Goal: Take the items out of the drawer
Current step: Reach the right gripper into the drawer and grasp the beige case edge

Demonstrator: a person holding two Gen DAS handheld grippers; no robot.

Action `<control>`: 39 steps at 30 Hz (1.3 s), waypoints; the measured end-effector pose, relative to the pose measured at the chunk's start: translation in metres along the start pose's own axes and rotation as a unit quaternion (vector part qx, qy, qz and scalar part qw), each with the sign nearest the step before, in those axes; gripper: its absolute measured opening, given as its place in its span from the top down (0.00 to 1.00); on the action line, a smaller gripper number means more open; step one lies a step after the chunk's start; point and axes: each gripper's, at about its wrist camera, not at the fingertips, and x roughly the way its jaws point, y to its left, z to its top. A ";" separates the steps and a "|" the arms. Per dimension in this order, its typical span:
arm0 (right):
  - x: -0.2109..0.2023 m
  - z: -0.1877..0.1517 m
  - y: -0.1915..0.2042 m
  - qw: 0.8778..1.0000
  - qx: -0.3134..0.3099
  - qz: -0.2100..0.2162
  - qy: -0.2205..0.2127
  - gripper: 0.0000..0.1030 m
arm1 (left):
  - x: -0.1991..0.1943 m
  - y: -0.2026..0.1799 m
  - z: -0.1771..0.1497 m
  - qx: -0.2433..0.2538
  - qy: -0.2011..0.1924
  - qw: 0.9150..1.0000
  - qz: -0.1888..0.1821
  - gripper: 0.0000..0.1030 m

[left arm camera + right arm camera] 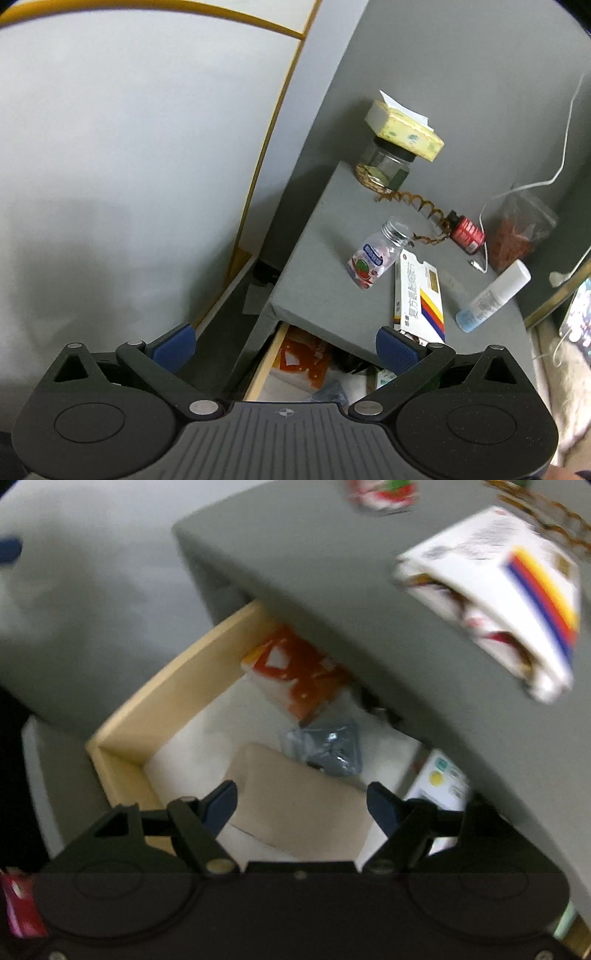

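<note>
Looks like a home bedroom: grey bedside tabletop [317, 295] cluttered with medicine box [419, 299], candy bottle [373, 254], charging cable [561, 162], open drawer [162, 698] beneath.

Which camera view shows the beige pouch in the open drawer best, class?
The right wrist view. The beige pouch lies there almost whole on the drawer floor, between the fingers of the right hand-held gripper. The left wrist view shows only a strip of the drawer; no pouch is visible.
</note>
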 end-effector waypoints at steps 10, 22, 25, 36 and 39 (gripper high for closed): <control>-0.019 0.005 -0.018 0.993 0.077 0.086 0.026 0.37 | 0.000 -0.005 0.001 -0.002 -0.001 1.000 -0.014 0.00; 0.002 0.009 -0.007 0.973 0.226 0.003 -0.035 0.34 | 0.004 -0.007 -0.002 0.000 0.008 1.000 -0.016 0.00; 0.013 0.015 0.007 0.983 0.185 -0.013 0.000 0.25 | 0.007 -0.008 -0.002 -0.001 0.011 1.000 -0.015 0.00; -0.001 -0.013 0.051 0.994 0.096 -0.039 0.036 0.82 | 0.008 -0.010 -0.002 0.004 0.012 1.000 -0.019 0.00; -0.013 -0.027 0.048 0.994 0.105 -0.011 0.033 0.80 | 0.008 -0.010 -0.002 0.004 0.013 1.000 -0.018 0.00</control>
